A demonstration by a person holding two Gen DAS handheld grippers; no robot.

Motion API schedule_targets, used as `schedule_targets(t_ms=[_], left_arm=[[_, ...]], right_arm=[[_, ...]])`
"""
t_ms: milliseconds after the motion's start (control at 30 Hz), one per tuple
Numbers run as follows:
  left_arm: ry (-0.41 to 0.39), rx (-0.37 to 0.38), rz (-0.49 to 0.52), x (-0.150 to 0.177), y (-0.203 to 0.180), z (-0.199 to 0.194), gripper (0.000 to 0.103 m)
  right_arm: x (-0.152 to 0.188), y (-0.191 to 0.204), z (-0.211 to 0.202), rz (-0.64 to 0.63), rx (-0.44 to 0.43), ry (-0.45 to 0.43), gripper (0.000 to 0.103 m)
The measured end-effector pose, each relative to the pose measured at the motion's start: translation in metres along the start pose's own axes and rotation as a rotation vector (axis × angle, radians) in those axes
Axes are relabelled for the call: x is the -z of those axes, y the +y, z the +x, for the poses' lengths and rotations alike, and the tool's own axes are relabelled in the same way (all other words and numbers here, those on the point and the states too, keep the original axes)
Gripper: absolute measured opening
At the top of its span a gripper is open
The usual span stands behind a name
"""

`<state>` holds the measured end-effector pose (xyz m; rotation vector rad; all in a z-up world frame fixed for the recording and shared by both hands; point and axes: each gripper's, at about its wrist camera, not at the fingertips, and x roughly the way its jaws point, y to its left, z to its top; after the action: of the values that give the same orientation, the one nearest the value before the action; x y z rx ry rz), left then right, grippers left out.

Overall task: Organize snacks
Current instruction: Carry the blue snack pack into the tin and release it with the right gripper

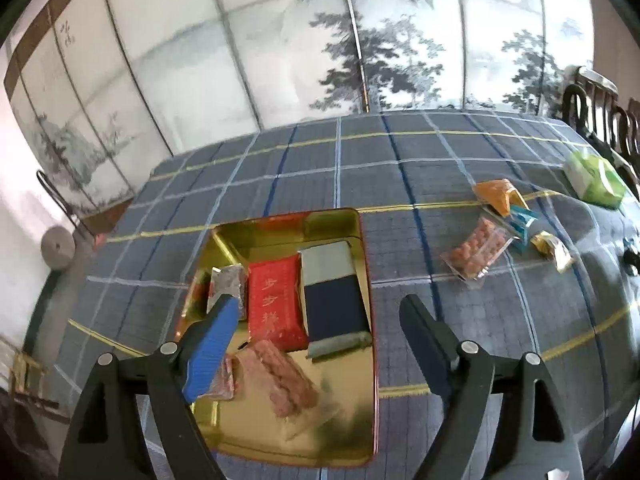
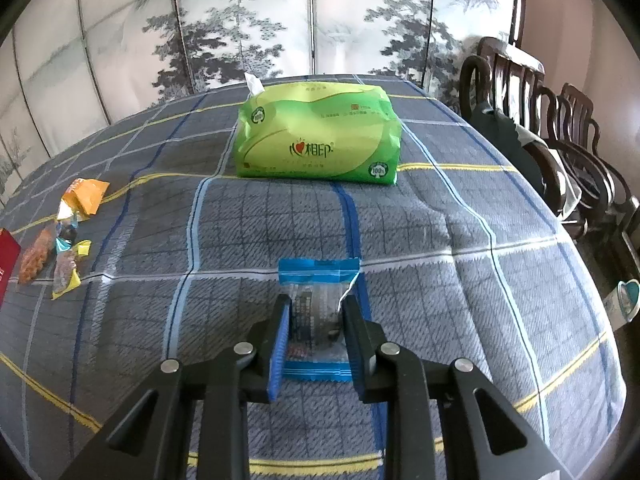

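In the left wrist view a gold tin [image 1: 360,432] with a red rim lies on the plaid tablecloth. It holds a red packet [image 1: 274,300], a navy and grey packet [image 1: 334,300], a silver packet [image 1: 226,280] and a clear packet of pink snacks [image 1: 280,378]. My left gripper [image 1: 316,316] is open and empty above the tin. Loose snacks [image 1: 478,250] lie to the right. In the right wrist view my right gripper [image 2: 316,300] is shut on a blue-edged clear snack packet [image 2: 318,276], low over the cloth.
A green tissue pack [image 2: 320,132] stands beyond the right gripper. An orange packet [image 2: 86,194] and small yellow and blue packets [image 2: 66,268] lie at the left. Dark wooden chairs [image 2: 560,128] line the table's right side. A painted folding screen [image 2: 240,20] stands behind.
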<state>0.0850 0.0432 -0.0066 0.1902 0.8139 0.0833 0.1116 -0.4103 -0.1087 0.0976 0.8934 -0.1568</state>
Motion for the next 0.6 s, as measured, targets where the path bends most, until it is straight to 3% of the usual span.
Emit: schedule_targets(t_ms=[367,600], left_arm=[[-0.026,0.001,0.037,0.015,-0.008,-0.02,0.085],[-0.013,-0.002,0.021,0.024,-0.002,-0.022,0.085]], right_arm=[[0.014,0.009,-0.024,0.041,-0.053,-0.024,0.026],[0.019,0.036,-0.051,0.014,-0.112,-0.067,0.026]])
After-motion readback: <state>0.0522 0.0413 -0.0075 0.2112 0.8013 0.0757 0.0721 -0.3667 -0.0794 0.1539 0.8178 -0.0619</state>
